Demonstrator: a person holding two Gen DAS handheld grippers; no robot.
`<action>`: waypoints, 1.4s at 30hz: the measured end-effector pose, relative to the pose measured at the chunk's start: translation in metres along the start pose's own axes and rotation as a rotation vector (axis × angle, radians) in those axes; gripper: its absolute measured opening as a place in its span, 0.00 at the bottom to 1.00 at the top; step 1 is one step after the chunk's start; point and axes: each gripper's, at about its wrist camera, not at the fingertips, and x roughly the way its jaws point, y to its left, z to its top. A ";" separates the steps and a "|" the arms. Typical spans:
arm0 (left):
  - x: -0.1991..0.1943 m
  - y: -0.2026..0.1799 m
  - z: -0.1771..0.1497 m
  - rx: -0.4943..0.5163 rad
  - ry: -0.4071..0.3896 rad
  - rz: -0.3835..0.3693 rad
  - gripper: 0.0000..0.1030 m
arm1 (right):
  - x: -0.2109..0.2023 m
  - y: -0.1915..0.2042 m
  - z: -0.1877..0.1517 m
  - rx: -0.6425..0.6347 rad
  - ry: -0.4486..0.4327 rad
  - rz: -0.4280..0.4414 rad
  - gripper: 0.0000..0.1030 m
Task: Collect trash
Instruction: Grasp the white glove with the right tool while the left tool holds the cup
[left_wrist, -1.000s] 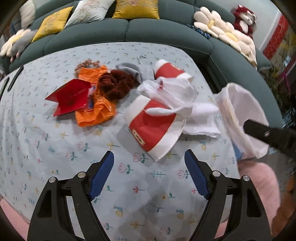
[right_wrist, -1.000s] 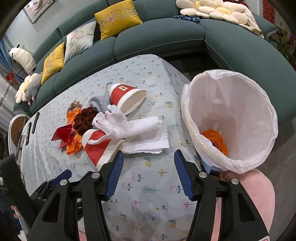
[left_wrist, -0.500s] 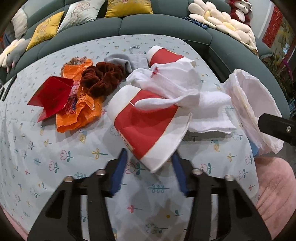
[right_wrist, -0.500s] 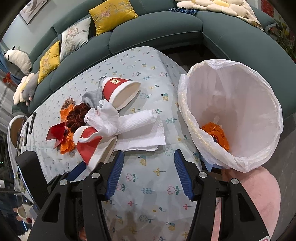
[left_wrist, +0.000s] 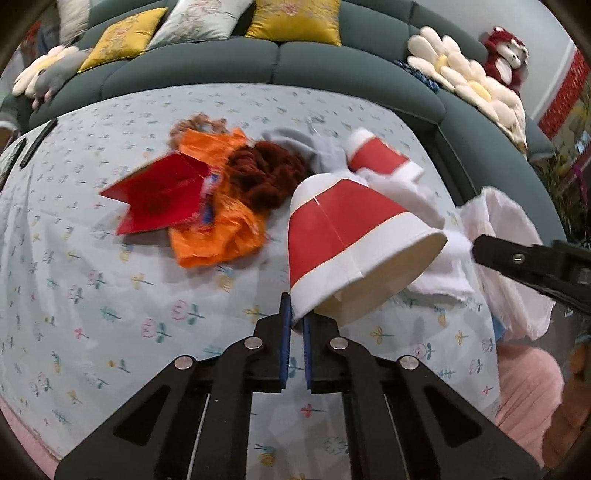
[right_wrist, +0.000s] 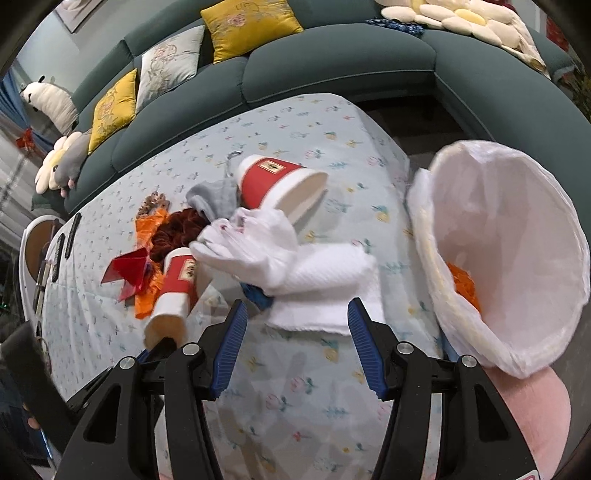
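A home living room: a curved dark teal sofa (right_wrist: 332, 62) wraps the top of the frame, lined with yellow cushions (right_wrist: 247, 26) and a pale embroidered cushion (right_wrist: 168, 62), with flower-shaped plush pillows (left_wrist: 465, 81) and a red stuffed monkey (left_wrist: 504, 55) at the upper right. A panda plush (right_wrist: 48, 101) sits at the upper left beside a framed picture (right_wrist: 79, 11) on the wall, and the worktop (left_wrist: 74, 295) in the middle wears a light blue cloth printed with small flowers, with a white-lined bin (right_wrist: 517, 258) at the right edge above a pink rug (right_wrist: 528, 410)
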 end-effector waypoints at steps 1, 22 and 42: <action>-0.002 0.002 0.001 -0.003 -0.005 0.003 0.05 | 0.002 0.004 0.003 -0.005 0.000 0.007 0.54; -0.022 0.031 0.036 -0.077 -0.055 0.020 0.05 | 0.059 0.023 0.039 -0.019 0.054 -0.041 0.43; -0.058 -0.009 0.050 -0.010 -0.132 -0.012 0.05 | -0.027 0.020 0.042 0.020 -0.098 0.160 0.10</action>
